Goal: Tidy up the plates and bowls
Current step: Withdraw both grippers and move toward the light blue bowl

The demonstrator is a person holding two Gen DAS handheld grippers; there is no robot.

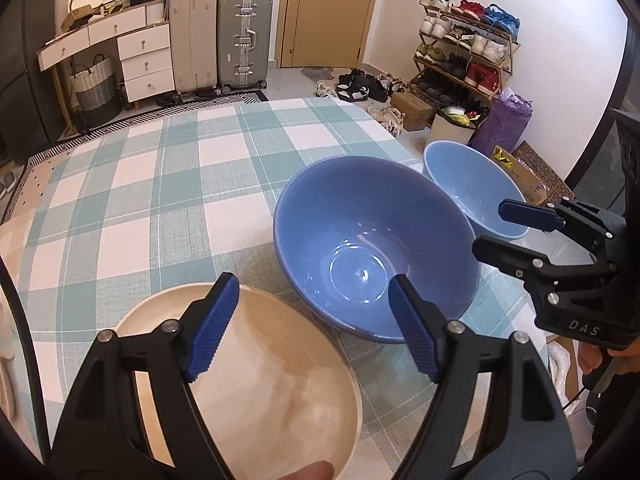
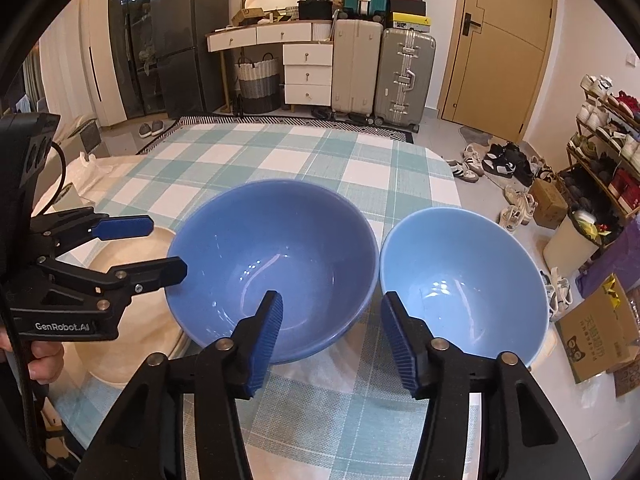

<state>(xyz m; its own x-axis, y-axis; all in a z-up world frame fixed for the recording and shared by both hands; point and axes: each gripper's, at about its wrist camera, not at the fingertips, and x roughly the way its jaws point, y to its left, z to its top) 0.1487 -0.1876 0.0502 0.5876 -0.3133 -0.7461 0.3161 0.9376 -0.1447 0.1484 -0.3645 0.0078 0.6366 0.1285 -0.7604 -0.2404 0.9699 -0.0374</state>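
Note:
A large blue bowl [image 1: 372, 248] [image 2: 272, 264] stands upright on the checked tablecloth. A smaller light blue bowl [image 1: 472, 188] [image 2: 464, 284] stands to its right. A cream plate [image 1: 256, 392] [image 2: 132, 280] lies to its left. My left gripper [image 1: 312, 328] is open and empty, hovering over the plate's right part and the blue bowl's near rim. It also shows in the right wrist view [image 2: 164, 248]. My right gripper [image 2: 332, 336] is open and empty above the gap between the two bowls. It also shows in the left wrist view [image 1: 496, 232].
The table [image 1: 160, 184] has a green and white checked cloth. Its right edge runs just past the light blue bowl. Beyond are suitcases [image 1: 244, 40], a drawer unit [image 1: 144, 60], a shoe rack [image 1: 464, 48], a bin [image 1: 448, 128] and cardboard boxes [image 2: 600, 332].

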